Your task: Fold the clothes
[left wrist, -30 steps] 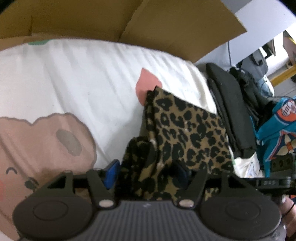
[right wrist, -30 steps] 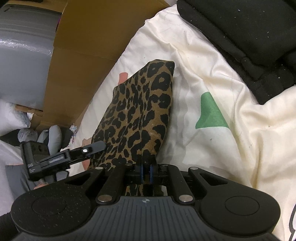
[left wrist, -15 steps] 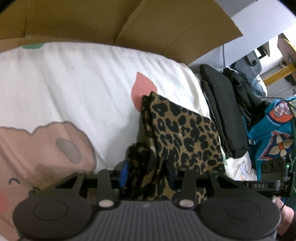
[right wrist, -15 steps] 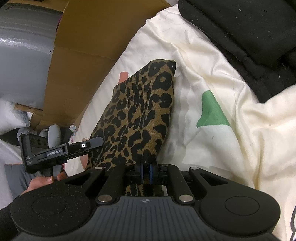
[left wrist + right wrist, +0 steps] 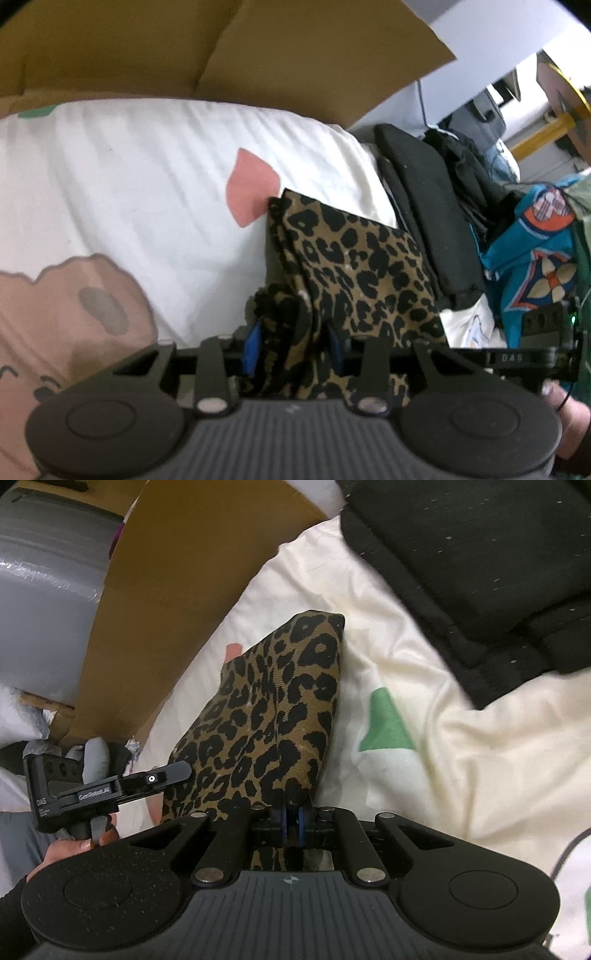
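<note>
- Where the cream bedsheet (image 5: pixel 155 184) spreads out under everything, its cotton looks smooth with faint ribbing, printed with a pink blob, a green triangle and a brown cartoon figure; brown cardboard (image 5: pixel 258 48) stands behind it.
- A stack of black clothes (image 5: pixel 480 554) — thick, matte, flecked with lint — lies folded at the sheet's far right edge.
- The leopard-print garment (image 5: pixel 266 716) sits on the bed between the two tools, a narrow folded slab of woven fabric, its near end raised and bunched.
- The left hand-held gripper (image 5: pixel 293 345) has just been closing: a second ago its blue pads stood wide around the bunched near edge, and now they press on that thick bundle of leopard cloth at a middling width.
- The right hand-held gripper (image 5: pixel 291 821) is pinched almost completely together on a thin near edge of the same garment, as it was a second ago.
- With both near corners gripped, the piece looks ready for the next fold — probably carrying this end over toward the far end.
</note>
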A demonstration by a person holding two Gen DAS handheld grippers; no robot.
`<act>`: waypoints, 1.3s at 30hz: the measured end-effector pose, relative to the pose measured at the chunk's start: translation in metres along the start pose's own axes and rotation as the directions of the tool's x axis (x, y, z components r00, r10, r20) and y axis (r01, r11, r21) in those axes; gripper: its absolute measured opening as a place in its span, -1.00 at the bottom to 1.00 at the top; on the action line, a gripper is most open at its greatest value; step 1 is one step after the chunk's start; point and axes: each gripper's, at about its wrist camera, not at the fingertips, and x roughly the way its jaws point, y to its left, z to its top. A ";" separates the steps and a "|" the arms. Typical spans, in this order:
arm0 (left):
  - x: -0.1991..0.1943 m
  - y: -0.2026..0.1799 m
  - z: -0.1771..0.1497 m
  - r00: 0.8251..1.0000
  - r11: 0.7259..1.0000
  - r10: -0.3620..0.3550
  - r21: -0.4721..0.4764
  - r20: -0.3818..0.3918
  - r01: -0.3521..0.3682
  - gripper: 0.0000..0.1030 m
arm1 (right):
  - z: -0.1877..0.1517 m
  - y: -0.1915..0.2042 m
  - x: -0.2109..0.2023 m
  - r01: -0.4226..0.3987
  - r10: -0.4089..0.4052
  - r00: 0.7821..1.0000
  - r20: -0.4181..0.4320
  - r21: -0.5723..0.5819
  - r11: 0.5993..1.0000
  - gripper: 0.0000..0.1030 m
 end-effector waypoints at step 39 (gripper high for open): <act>0.043 0.019 0.015 0.979 0.985 -0.167 -0.070 -0.118 0.159 -0.31 | -0.008 -0.028 0.033 -0.158 0.153 0.987 0.037 0.233 0.960 -0.62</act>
